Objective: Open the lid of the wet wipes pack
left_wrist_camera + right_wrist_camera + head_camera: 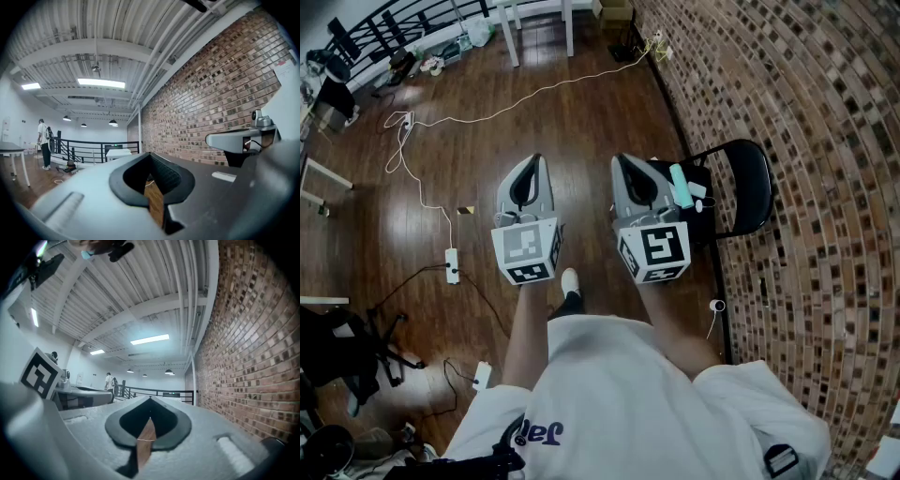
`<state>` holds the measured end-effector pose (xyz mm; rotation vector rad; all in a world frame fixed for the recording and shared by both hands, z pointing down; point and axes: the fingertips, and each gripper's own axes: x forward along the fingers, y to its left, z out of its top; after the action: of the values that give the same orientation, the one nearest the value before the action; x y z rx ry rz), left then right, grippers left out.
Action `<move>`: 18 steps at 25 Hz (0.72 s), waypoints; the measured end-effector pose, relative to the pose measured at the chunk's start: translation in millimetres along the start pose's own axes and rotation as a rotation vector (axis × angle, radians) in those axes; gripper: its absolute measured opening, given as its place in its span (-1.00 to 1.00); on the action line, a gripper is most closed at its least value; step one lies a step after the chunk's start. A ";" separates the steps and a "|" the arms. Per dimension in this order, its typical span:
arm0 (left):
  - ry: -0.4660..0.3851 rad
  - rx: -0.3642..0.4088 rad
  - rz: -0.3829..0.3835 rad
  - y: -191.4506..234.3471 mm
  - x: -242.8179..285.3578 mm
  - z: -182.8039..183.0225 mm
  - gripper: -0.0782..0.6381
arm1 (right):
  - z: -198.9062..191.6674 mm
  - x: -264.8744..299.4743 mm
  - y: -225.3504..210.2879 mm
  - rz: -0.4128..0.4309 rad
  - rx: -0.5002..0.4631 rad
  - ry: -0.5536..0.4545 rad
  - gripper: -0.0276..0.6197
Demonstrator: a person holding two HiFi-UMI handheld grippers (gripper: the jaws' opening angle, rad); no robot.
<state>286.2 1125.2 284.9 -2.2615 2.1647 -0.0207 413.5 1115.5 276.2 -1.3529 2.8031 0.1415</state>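
Floor (487, 131): glossy dark brown wood. Wall (806, 141): brick, mottled red-brown, tan and black. Chair (752, 183): black. Left gripper (533, 167) and right gripper (625, 167): grey, with black-and-white square markers.

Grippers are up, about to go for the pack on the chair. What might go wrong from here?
The teal pack lies loose on the chair seat, partly hidden behind the right gripper; a blind push might knock it off. That gripper and the left gripper both look shut: open them first.

I'm making out only blue lettering (542, 433) on my white shirt (609, 384), upside down and partly hidden, perhaps reading "Jal"; nothing else is legible.
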 end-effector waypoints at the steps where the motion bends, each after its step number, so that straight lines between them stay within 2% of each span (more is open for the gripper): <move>1: -0.016 0.020 0.008 14.7 7.5 4.2 -0.74 | -1.6 15.4 6.9 0.000 0.014 0.010 -0.95; 4: -0.038 0.044 0.007 54.2 30.7 9.3 -0.74 | -4.1 59.9 28.4 0.022 0.041 0.026 -0.95; 7: -0.008 0.063 -0.019 84.2 51.7 0.6 -0.74 | -4.0 96.0 51.1 0.104 0.080 0.007 -0.95; 10: 0.018 0.056 -0.002 113.4 68.2 -7.5 -0.74 | -12.9 123.7 65.7 0.140 0.097 0.022 -0.95; 13: 0.040 0.025 -0.009 126.7 85.7 -15.7 -0.74 | -26.1 145.1 64.7 0.133 0.096 0.053 -0.95; 18: 0.063 0.059 0.006 139.1 128.8 -36.8 -0.74 | -44.7 193.7 40.6 0.118 0.124 0.071 -0.95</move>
<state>152.3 990.5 319.5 -2.2521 2.1706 -0.1558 261.9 985.4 311.4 -1.1898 2.8951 -0.0779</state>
